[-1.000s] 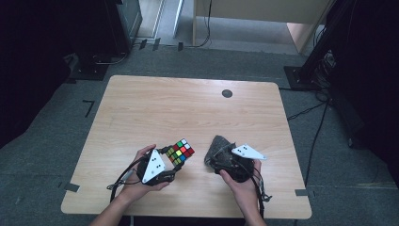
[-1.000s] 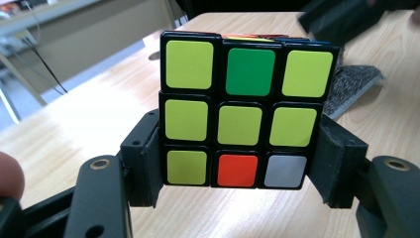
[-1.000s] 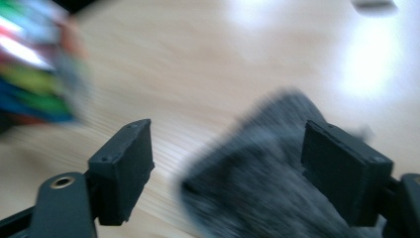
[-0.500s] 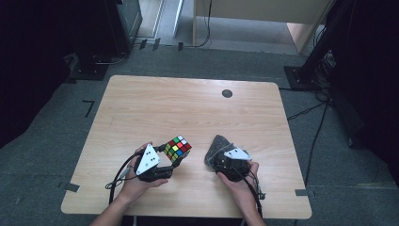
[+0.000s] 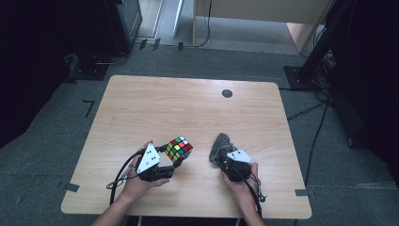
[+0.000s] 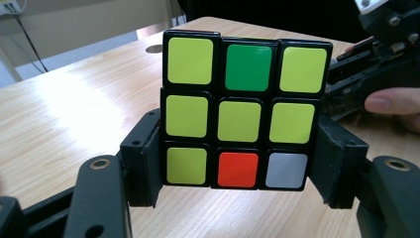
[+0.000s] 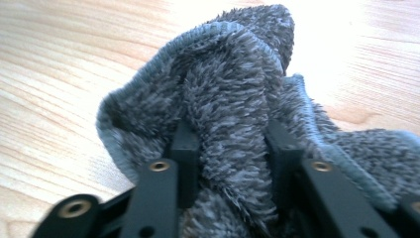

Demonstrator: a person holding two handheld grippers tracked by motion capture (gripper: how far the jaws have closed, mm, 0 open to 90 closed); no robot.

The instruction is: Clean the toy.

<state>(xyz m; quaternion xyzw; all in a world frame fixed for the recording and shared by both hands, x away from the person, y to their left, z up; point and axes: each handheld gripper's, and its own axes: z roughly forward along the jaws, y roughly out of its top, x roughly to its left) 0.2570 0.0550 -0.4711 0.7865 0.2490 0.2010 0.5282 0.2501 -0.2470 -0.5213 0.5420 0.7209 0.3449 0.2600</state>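
Observation:
A scrambled Rubik's cube [image 5: 179, 148] hangs just above the wooden table [image 5: 188, 113], left of centre near the front. My left gripper [image 5: 173, 157] is shut on its two sides. In the left gripper view the cube [image 6: 246, 116] shows a mostly yellow face, and the pads [image 6: 143, 163] press its lower row. A fluffy grey cloth [image 5: 219, 143] lies bunched to the right of the cube. My right gripper [image 5: 222, 157] is down on it; its jaws have just been closing. In the right gripper view a fold of the cloth [image 7: 233, 74] is pinched between the pads [image 7: 185, 148].
A small black round mark [image 5: 227, 93] sits at the table's far side, right of centre. The right hand's gripper [image 6: 376, 54] and a finger show at the upper right of the left gripper view. Cables and dark stands surround the table on the floor.
The right gripper has sunk onto the grey cloth and its jaws have closed on a fold. The left gripper and cube have stayed put.

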